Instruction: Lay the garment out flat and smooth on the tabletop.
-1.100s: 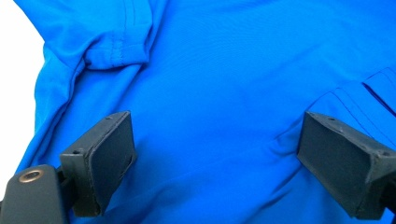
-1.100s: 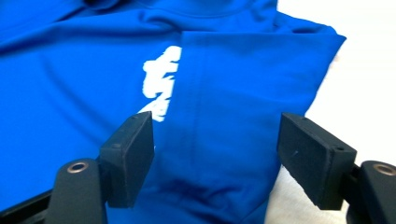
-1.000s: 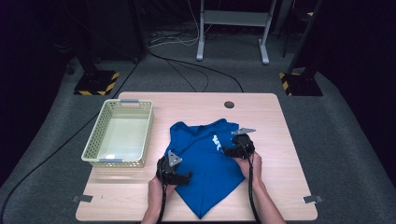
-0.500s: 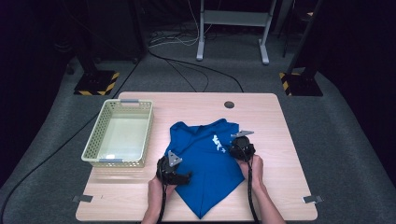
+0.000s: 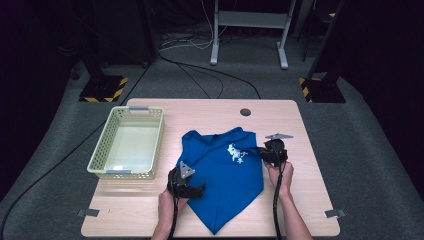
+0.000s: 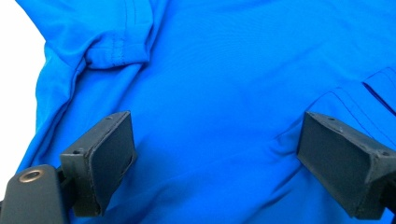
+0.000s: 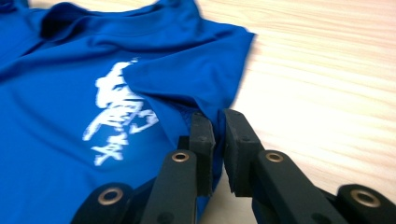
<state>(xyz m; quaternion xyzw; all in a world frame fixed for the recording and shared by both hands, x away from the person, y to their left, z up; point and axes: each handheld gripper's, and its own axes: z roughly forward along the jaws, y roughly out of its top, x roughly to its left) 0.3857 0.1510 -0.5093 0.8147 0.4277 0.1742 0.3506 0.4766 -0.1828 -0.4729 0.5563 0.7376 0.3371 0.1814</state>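
In the high view a blue shirt (image 5: pixel 225 175) lies spread on the wooden table (image 5: pixel 300 125), its long axis running from the collar end at the far side down to a pointed corner near the person's edge, with a pale basket (image 5: pixel 102 162) well apart on its left. The left gripper (image 5: pixel 192 189) rests at the shirt's left edge and the right gripper (image 5: pixel 265 152) at its right edge, beside the white print (image 5: pixel 236 152); each is at its own side, so neither has to reach across. In the left gripper view the two black pads (image 6: pixel 100 161) stand wide apart over flat blue cloth, with a hemmed sleeve (image 6: pixel 116 53) farther off; they hold nothing, and the shirt simply lies under and between them. In the right gripper view the jaws have just been closing and now stand nearly together, with a fold of the shirt's edge (image 7: pixel 194 112) running in between the pads (image 7: pixel 201 135), so the grip looks taken. That pinched edge lies right at the tips, with the shirt's body off to their left and bare table to their right; any fold would likely carry that edge leftward, across the print.
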